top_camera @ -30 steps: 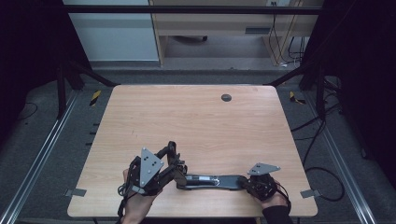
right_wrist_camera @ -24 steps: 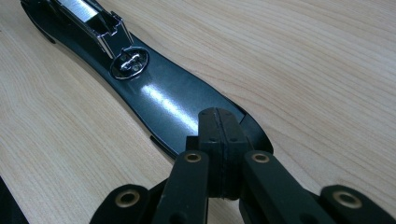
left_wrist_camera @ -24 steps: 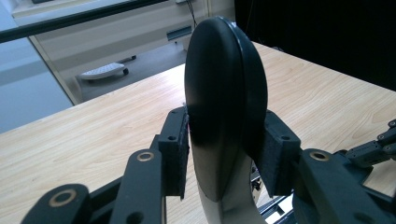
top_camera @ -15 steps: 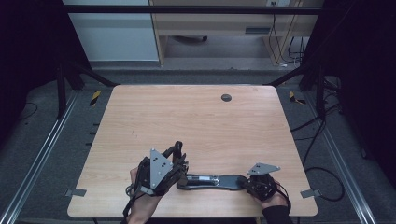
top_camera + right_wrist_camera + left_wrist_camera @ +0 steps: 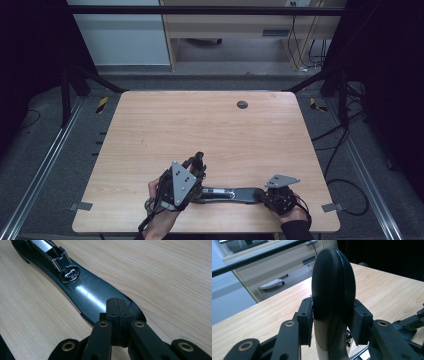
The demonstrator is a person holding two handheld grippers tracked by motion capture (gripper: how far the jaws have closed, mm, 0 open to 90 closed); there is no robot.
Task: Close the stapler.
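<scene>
High view: one light wooden desk (image 5: 210,130) stands on a grey floor, dark frame rails on both sides, a pale cabinet beyond its far edge. One small dark round disc (image 5: 242,104) sits near the far edge, right of centre. One long black tool (image 5: 235,194) (glossy, with a metal insert) lies along the near edge. Two grippers: the left gripper (image 5: 197,162) at the tool's left end, the right gripper (image 5: 264,196) at its right end.

Left gripper view: the pads (image 5: 305,321) clamp a rounded black handle (image 5: 333,290) standing upright between them, probably the tool's raised part.

Right gripper view: the jaws are pressed together, their tips on the tool's (image 5: 87,292) flat end; whether they pinch its edge I cannot tell.
</scene>
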